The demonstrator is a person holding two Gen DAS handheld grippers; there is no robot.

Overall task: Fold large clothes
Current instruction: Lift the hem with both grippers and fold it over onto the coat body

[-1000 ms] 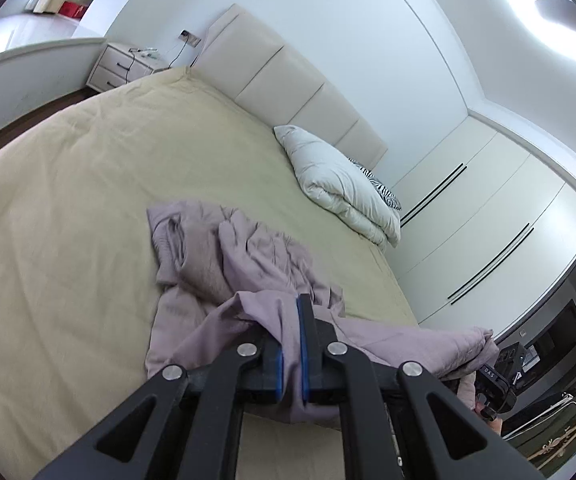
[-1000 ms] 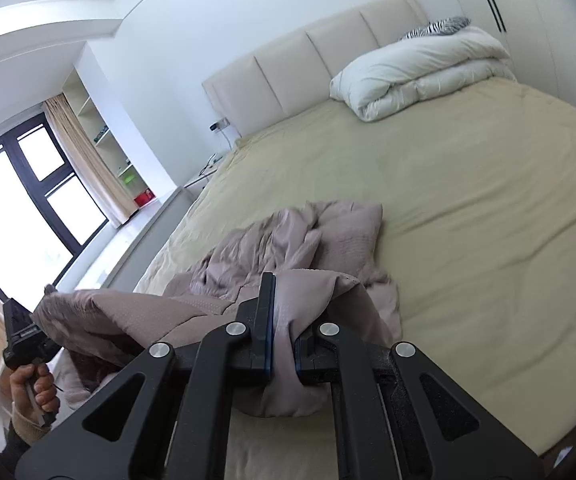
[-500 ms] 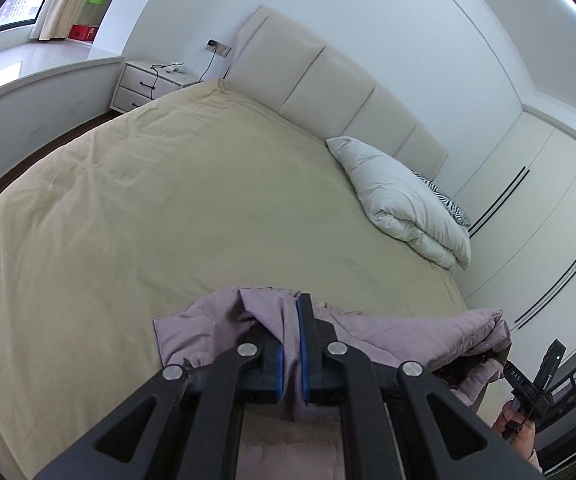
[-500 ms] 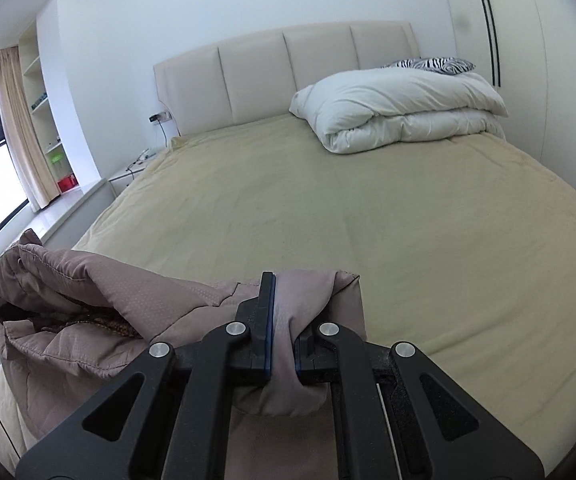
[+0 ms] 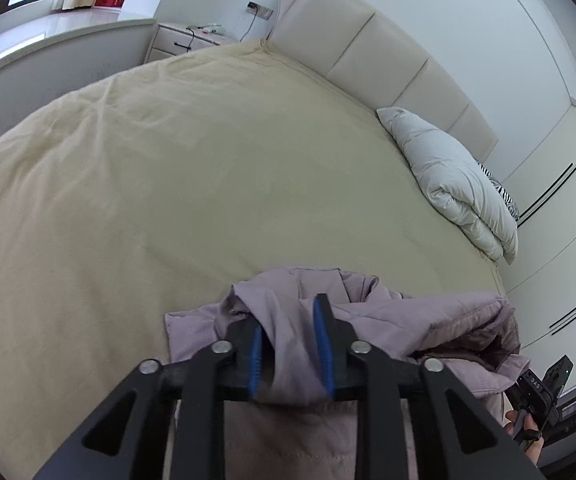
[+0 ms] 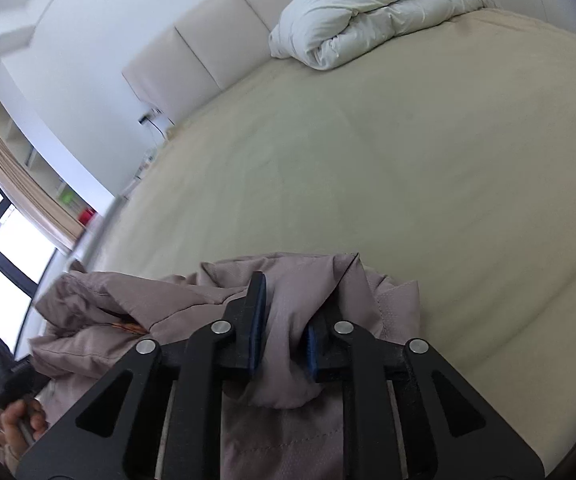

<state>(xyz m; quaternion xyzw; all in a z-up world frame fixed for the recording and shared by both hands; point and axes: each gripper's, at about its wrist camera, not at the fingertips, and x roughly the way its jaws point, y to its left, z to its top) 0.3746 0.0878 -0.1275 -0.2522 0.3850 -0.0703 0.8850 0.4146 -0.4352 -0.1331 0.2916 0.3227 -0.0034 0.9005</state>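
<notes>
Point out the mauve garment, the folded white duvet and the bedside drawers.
Mauve quilted garment [image 5: 428, 320]: left wrist view, bunched middle.
Folded white duvet [image 6: 372, 12]: right wrist view, top fold.
White bedside drawers [image 5: 174, 42]: left wrist view, front.

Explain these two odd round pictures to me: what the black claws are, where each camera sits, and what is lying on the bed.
No robot here: a person holds a hand tool in each hand. Each has a camera looking along its two black fingers. One picture is from the left claw, the other from the right claw. Both reach over a bed with a beige cover and a folded white duvet near the headboard. A mauve garment lies bunched at the near edge. Both claws are opening, with its cloth between the blue pads.
</notes>
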